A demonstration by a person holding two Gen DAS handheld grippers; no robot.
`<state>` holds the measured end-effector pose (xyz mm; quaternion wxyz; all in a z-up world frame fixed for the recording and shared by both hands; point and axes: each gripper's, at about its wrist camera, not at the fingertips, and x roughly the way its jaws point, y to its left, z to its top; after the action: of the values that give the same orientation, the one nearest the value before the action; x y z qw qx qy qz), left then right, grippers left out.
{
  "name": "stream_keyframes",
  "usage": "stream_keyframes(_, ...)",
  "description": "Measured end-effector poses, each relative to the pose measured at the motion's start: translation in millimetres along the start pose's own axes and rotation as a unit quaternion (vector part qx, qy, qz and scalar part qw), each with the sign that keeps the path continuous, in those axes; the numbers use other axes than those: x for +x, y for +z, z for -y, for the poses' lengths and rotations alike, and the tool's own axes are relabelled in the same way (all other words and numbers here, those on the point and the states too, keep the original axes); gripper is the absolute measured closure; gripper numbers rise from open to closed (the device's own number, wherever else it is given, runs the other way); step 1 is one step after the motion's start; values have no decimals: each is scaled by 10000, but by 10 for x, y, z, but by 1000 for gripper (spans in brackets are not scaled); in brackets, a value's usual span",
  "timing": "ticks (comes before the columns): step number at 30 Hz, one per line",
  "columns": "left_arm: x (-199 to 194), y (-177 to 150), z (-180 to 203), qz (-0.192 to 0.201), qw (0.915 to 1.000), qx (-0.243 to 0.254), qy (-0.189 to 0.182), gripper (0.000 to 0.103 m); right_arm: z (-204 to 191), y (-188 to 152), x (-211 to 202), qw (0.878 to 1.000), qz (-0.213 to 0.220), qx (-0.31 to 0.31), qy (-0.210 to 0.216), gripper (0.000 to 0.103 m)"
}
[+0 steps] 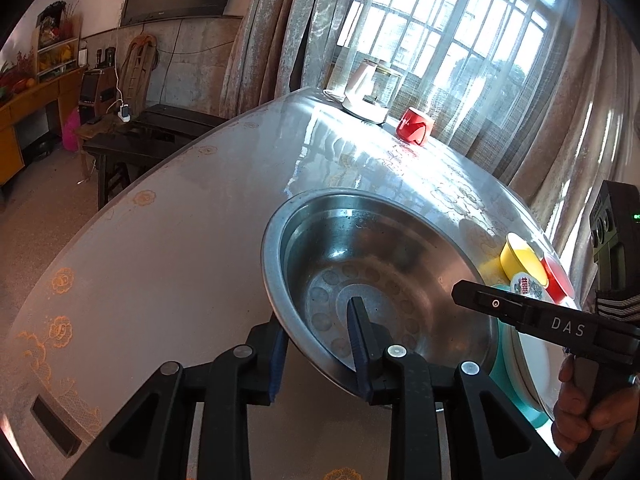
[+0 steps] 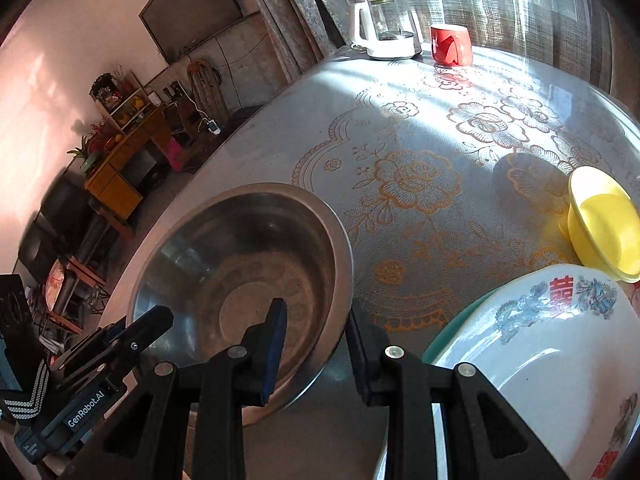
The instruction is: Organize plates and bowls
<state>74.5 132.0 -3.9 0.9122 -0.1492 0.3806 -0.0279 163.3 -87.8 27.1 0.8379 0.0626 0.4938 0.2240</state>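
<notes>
Both tools [image 2: 314, 350] clamp the steel bowl's [image 2: 248, 248] rim.

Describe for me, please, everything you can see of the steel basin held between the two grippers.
The steel basin is a wide, round bowl of dull, scuffed metal with a flat rolled rim and a ring of stamped circles around its base. It is empty and tilted, lifted over the lace-patterned table. The left gripper and the right gripper each pinch its rim, one finger inside and one outside. The white printed bowl sits close beside it.

Black two-finger grippers, blue-padded fingers [image 1: 358, 344], silver pivot screws, white "DAS" and "GenRobot.AI" lettering.
</notes>
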Motion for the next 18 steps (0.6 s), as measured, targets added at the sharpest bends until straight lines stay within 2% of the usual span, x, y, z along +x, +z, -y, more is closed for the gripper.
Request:
stream_keyframes(13, -6, -152, -64, -155, 9999, -5, 42, 74, -40, -120, 6, 10000, -31, -55, 69, 73)
stream_keyframes(18, 24, -145, -21, -160, 9997, 97, 183, 73, -102, -115, 34, 9998, 10, -156, -90, 72)
